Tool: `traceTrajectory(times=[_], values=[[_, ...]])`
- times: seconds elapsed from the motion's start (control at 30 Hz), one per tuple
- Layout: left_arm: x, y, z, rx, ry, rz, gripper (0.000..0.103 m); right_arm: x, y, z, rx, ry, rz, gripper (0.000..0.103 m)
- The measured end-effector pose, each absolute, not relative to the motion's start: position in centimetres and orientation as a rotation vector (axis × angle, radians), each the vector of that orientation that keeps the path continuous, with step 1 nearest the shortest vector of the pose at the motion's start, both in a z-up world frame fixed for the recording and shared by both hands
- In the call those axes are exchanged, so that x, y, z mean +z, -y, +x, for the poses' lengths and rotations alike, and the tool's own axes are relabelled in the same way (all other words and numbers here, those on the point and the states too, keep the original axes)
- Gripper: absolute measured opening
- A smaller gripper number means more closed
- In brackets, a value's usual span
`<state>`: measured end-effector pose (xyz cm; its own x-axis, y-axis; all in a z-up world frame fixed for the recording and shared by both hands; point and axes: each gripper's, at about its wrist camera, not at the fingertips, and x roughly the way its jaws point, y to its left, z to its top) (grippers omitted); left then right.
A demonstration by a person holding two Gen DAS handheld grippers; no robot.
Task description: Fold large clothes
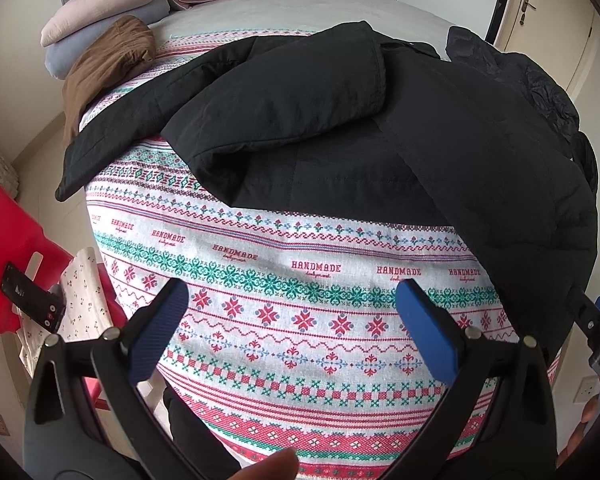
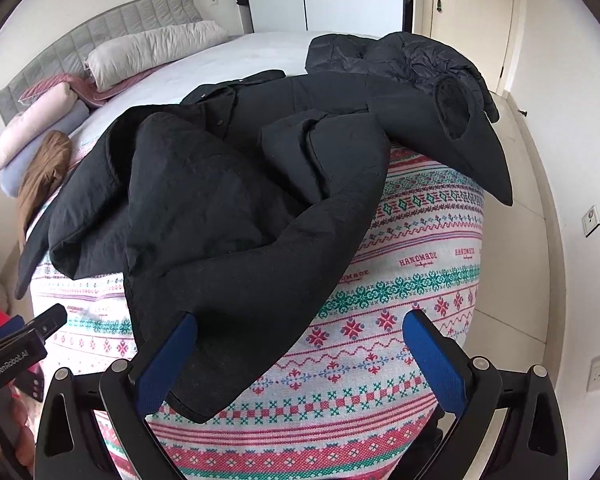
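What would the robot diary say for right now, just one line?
stage: before grasp | black jacket: rumpled on patterned cloth | left gripper: open, holds nothing | right gripper: open, at jacket hem

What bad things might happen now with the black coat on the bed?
1. The black coat lies bunched, so folding it now may trap wrinkles.
2. One sleeve hangs over the bed edge and might drag the coat off.
3. The right claw, open at the hem, might also pinch the patterned cloth.
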<state>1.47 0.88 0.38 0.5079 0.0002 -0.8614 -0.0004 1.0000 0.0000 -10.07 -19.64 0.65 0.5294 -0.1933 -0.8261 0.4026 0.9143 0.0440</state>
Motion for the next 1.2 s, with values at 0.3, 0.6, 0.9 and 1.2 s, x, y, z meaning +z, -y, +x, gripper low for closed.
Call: traceTrajectory(times=[0.3, 0.6, 0.9, 1.2], values=[[0.2, -1.0, 1.5, 0.008, -1.039, 0.0, 0.103, 0.6, 19.4, -10.1, -0.366, -0.943, 0.216, 0.103], [0.5, -1.6, 3.0, 0.0, -0.983, -0.007, 0.103, 1.0, 19.3, -9.8, -0.4, -0.917, 0.137, 0.103], [4.0, -1.5, 7.5, -0.144, -0.955, -0.037, 0.103, 2.2, 19.6, -8.6, -0.269, -0.979, 0.159, 0.103], [5.4, 3.3, 14.4, -0.182, -0.897, 0.045, 0.102, 1.1, 16.5, -8.6, -0.136, -1.013, 0.141, 0.103]])
